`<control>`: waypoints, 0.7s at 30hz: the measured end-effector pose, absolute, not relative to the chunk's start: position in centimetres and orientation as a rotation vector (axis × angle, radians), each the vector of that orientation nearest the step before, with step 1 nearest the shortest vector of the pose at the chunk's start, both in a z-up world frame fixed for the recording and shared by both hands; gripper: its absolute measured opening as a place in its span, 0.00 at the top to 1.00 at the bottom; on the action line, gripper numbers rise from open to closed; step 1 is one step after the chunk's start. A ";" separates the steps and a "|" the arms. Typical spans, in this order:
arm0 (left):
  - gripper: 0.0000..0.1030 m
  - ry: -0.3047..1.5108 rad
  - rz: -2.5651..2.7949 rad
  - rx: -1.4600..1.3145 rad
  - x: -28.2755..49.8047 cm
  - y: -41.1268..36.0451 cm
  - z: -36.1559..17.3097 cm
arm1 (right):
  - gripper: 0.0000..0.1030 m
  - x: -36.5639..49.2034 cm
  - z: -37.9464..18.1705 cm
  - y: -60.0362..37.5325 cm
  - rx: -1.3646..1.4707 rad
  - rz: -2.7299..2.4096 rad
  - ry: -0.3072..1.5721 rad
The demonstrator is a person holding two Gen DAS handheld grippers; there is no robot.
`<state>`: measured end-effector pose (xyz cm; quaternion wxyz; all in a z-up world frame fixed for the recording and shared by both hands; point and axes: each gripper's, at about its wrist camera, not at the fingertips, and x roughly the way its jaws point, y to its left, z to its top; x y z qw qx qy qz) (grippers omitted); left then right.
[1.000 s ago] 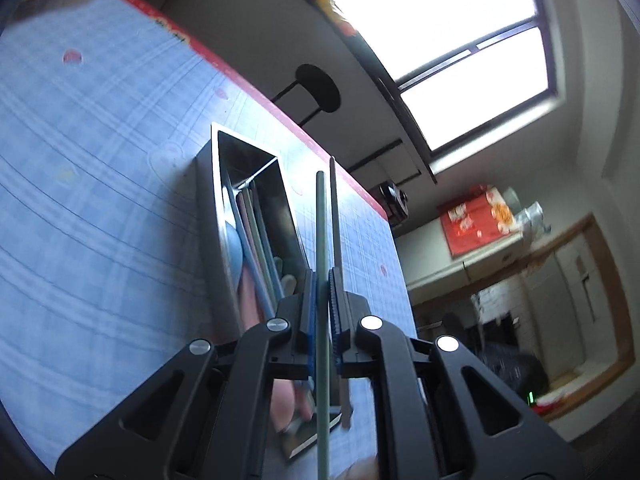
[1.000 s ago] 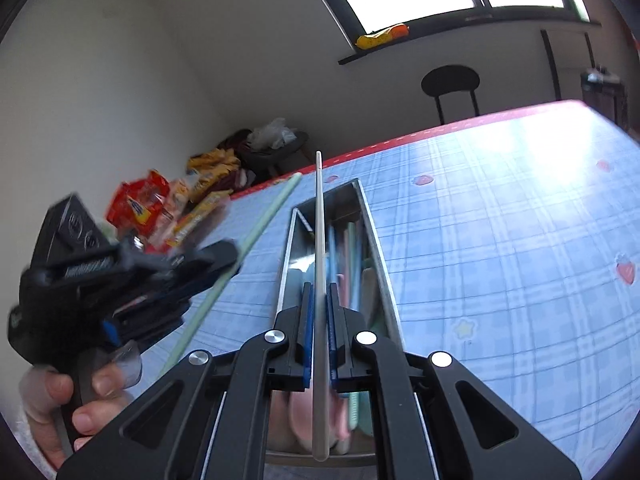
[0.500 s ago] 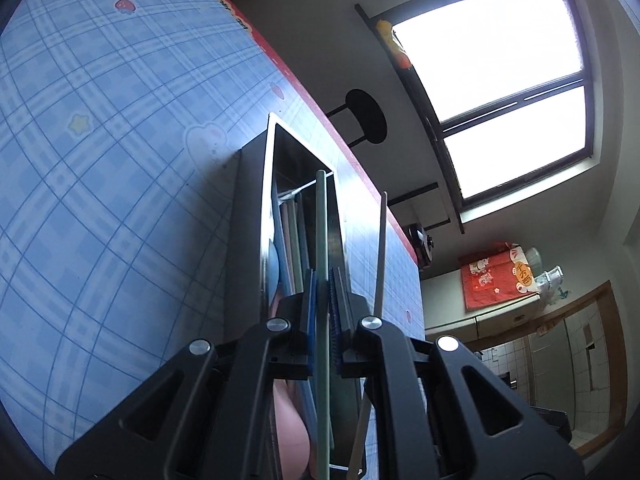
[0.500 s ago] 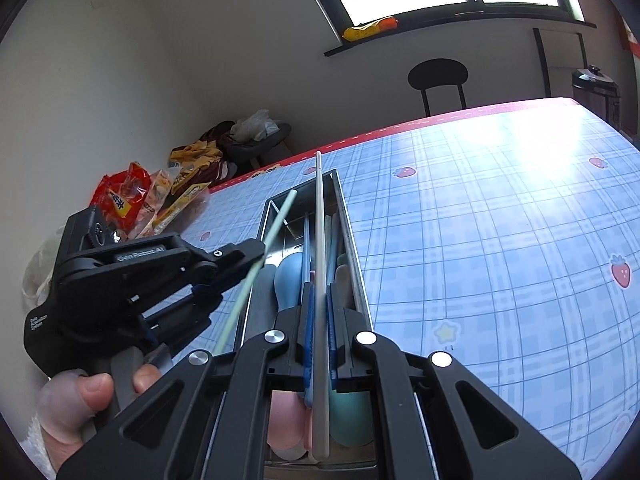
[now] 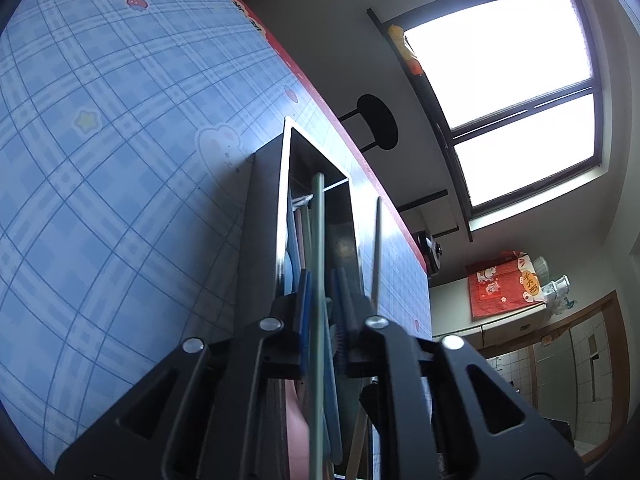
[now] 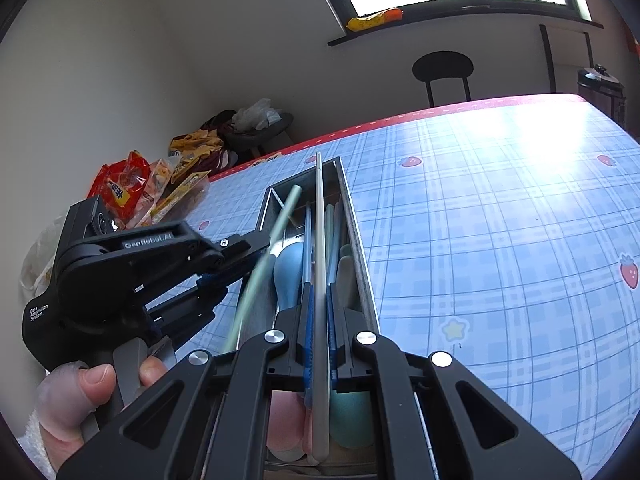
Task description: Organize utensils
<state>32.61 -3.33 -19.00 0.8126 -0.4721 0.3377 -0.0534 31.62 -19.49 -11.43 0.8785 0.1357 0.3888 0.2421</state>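
Glossy checked tablecloth point(image 6: 500, 240) bears a long steel tray point(image 6: 362, 264); right gripper point(image 6: 318, 320) pinches a slim white chopstick point(image 6: 319, 240), left gripper point(image 5: 320, 292) opening around a green one point(image 5: 319, 260)

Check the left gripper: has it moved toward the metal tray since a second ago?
Yes. In the right wrist view the left gripper came in over the metal tray's left rim; its jaws are opening around the green chopstick.

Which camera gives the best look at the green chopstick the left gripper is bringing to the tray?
The right wrist view: the green chopstick shows from the side, slanting into the metal tray. The left wrist view sees it lengthwise between opening jaws.
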 end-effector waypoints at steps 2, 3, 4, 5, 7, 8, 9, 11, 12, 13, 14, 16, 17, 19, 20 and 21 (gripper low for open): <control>0.60 0.708 -0.127 -0.998 32.7 -3.3 -18.3 | 0.92 31.5 -11.2 -19.7 0.299 0.508 0.799; 0.54 0.694 -0.137 -1.005 32.5 -3.2 -18.0 | 0.91 31.5 -11.0 -19.8 0.306 0.511 0.790; 0.52 0.685 -0.134 -1.001 32.3 -3.1 -17.6 | 0.85 31.3 -10.7 -20.0 0.315 0.512 0.775; 0.52 0.673 -0.128 -0.985 32.0 -2.9 -17.1 | 0.80 31.2 -10.5 -20.1 0.322 0.511 0.763; 0.46 0.644 -0.131 -0.963 31.4 -2.6 -16.1 | 0.59 30.7 -9.9 -20.4 0.331 0.503 0.717; 0.44 0.635 -0.130 -0.953 31.2 -2.4 -15.7 | 0.54 30.6 -9.7 -20.5 0.332 0.498 0.703; 0.40 0.622 -0.130 -0.943 30.8 -2.2 -15.2 | 0.43 30.3 -9.3 -20.7 0.333 0.479 0.676; 0.34 0.597 -0.120 -0.917 30.1 -1.4 -14.2 | 0.26 29.9 -8.8 -21.0 0.329 0.441 0.639; 0.30 0.586 -0.115 -0.903 29.7 -1.0 -13.7 | 0.18 29.8 -8.6 -21.2 0.331 0.428 0.626; 0.28 0.574 -0.108 -0.884 29.3 -0.6 -13.1 | 0.12 29.6 -8.4 -21.5 0.334 0.417 0.612; 0.27 0.563 -0.097 -0.867 28.9 -0.1 -12.6 | 0.10 29.6 -8.2 -21.7 0.337 0.405 0.601; 0.20 0.539 -0.080 -0.843 27.9 1.0 -11.9 | 0.06 29.4 -8.0 -22.1 0.337 0.378 0.586; 0.20 0.523 -0.065 -0.823 27.2 1.7 -11.3 | 0.06 29.3 -7.9 -22.1 0.331 0.366 0.582; 0.19 0.506 -0.039 -0.784 26.0 3.0 -10.3 | 0.06 29.3 -7.7 -22.2 0.315 0.347 0.578; 0.19 0.497 -0.030 -0.771 25.5 3.7 -10.0 | 0.06 29.2 -7.6 -22.1 0.305 0.340 0.575; 0.17 0.486 -0.019 -0.757 24.8 4.3 -9.6 | 0.06 29.1 -7.4 -22.0 0.290 0.329 0.570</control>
